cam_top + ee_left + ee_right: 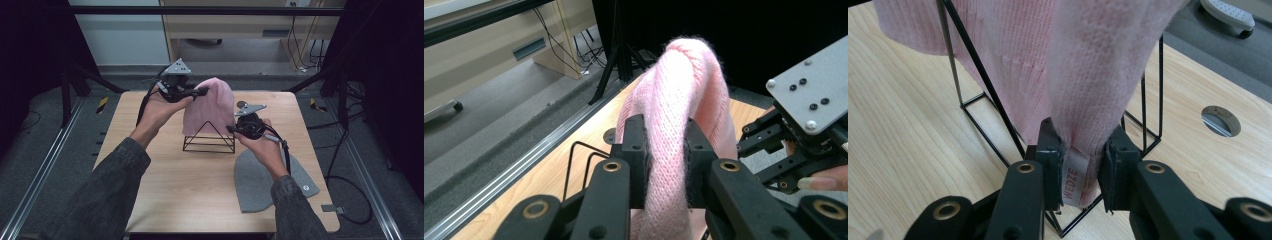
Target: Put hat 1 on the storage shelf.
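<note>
Pink beanie [210,107] is gripped by both claws and hangs over the black wire stand [209,137], mid-surface. Left claw [665,155] is clamped narrow on a fold of the knit up near the crown; in the high view that claw [200,91] sits at the hat's upper left edge. Right claw [1083,172] is pinched on the lower hem, w/ the white label [1071,186] caught between its jaws, just in front of the stand's wire legs. Step in hand, as I read it: draping/seating the beanie onto the stand, both hands working it down over the peak. Next move prob. calls for tugging the hem evenly down both sides so the knit sits straight on the apex, then letting go one claw at a time w/o dragging the light stand across the surface [165,190]. Pose: left hand [159,111] raised, forearm angled in from bottom left, claw pointing roughly level toward the hat; right hand [265,145] lower, close to the stand's right side, claw aimed at the hem. Grey beanie [265,182] lies flat on the surface under the right forearm, untouched.
</note>
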### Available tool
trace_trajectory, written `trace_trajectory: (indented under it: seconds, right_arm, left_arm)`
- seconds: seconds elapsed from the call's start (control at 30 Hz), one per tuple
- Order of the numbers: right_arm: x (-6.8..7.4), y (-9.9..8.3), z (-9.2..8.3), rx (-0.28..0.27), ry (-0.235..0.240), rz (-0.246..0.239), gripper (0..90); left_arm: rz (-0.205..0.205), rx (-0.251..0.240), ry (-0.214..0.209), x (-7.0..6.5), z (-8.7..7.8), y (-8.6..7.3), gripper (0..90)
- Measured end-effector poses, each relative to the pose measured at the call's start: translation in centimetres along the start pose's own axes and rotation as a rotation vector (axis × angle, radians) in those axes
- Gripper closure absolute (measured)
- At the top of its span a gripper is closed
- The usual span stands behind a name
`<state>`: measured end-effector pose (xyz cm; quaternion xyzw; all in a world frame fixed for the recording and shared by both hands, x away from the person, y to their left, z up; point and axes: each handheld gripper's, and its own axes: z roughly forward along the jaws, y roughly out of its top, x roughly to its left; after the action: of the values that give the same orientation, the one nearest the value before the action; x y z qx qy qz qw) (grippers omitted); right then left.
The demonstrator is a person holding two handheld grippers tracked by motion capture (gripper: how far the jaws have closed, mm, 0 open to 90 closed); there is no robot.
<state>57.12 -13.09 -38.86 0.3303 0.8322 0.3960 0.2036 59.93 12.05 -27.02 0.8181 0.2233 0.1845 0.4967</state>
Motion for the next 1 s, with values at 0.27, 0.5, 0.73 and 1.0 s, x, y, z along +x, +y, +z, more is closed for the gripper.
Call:
trace_trajectory:
  seconds: [0.27, 0.5, 0.73, 1.0]
  right_arm:
    - [0.2, -0.6, -0.6, 0.008, 0.005, 0.004, 61.2]
    - [0.0, -1.6, -2.2, 0.018, -0.035, 0.016, 52.0]
    - [-1.4, -2.8, -3.7, 0.037, -0.078, 0.023, 48.6]
    - [-3.3, -5.5, -5.4, 0.093, -0.139, 0.058, 46.4]
  left_arm:
    - [-0.001, 0.003, -0.008, -0.4, 0.1, -0.7, 77.0]
    - [0.000, 0.036, -0.011, -0.9, 0.7, -1.8, 76.8]
    - [-0.014, 0.044, -0.020, -1.2, 1.2, -3.1, 76.5]
    - [-0.047, 0.037, -0.021, -1.1, 1.2, -4.6, 75.2]
